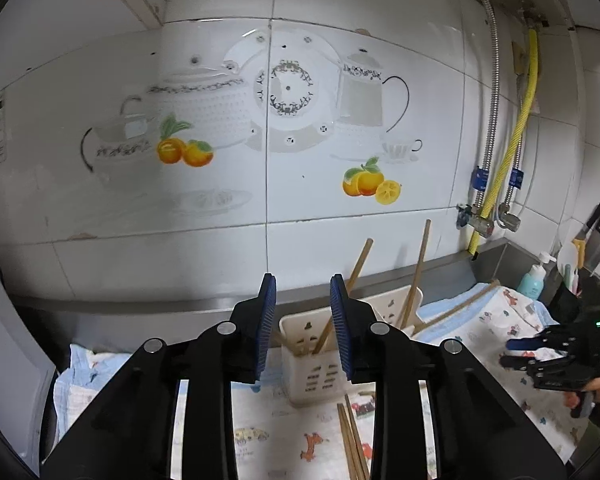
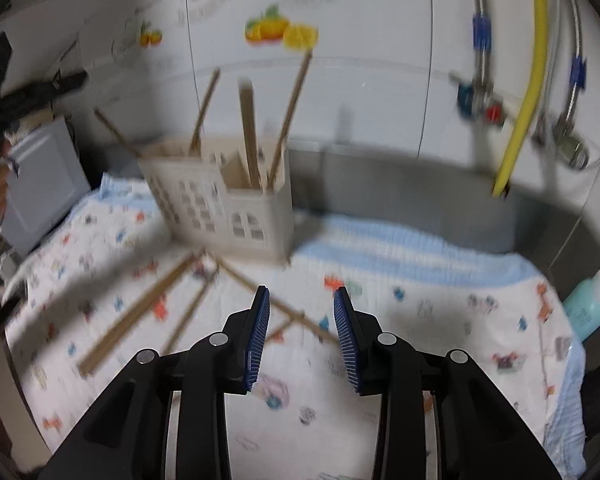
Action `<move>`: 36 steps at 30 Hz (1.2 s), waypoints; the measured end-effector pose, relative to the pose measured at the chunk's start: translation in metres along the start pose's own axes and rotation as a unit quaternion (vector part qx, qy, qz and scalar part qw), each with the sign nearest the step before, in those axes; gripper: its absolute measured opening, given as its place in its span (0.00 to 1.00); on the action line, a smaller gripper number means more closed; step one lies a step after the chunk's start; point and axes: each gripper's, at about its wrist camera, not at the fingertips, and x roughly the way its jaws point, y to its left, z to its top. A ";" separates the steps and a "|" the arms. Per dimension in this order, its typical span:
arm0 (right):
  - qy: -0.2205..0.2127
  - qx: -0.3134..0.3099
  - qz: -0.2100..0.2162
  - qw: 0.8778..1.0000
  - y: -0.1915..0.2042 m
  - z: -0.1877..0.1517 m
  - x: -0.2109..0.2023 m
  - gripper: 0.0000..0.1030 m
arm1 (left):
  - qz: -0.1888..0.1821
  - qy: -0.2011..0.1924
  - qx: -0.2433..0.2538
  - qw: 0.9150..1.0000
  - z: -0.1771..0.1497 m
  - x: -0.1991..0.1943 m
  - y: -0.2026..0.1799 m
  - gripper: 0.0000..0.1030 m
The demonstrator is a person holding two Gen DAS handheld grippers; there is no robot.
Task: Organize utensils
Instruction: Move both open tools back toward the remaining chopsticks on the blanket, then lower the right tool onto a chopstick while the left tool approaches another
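A cream slotted utensil holder (image 2: 220, 204) stands on a patterned cloth (image 2: 420, 320) with several wooden chopsticks upright in it (image 2: 249, 136). It also shows in the left wrist view (image 1: 312, 364). More chopsticks lie loose on the cloth (image 2: 140, 312), one reaching toward my right gripper (image 2: 292, 312). My right gripper (image 2: 302, 334) is open and empty above the cloth, in front of the holder. My left gripper (image 1: 303, 322) is open and empty, raised just in front of the holder; loose chopsticks (image 1: 352, 440) lie below it. The right gripper shows at the right edge of the left wrist view (image 1: 548, 356).
A tiled wall with fruit and teapot decals (image 1: 268, 120) backs the steel counter. Gas and water pipes with valves (image 2: 520, 92) run down at the right. A teal soap bottle (image 2: 592, 304) stands at the right. Knives hang far right (image 1: 596, 232). A grey appliance (image 2: 40, 184) sits left.
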 end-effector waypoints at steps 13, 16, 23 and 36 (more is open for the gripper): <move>0.073 -0.049 0.019 0.996 -0.029 -0.025 0.065 0.39 | 0.021 0.066 -0.042 0.997 -0.074 -0.019 0.028 0.40; 0.081 -0.073 0.026 0.994 -0.029 -0.024 0.075 0.40 | 0.027 0.077 -0.048 0.995 -0.091 -0.022 0.033 0.40; 0.100 -0.109 0.043 0.988 -0.036 -0.026 0.095 0.41 | 0.045 0.095 -0.048 0.993 -0.114 -0.029 0.039 0.40; 0.108 -0.147 0.067 0.981 -0.022 -0.030 0.091 0.17 | 0.053 0.140 -0.077 0.986 -0.154 -0.024 0.049 0.40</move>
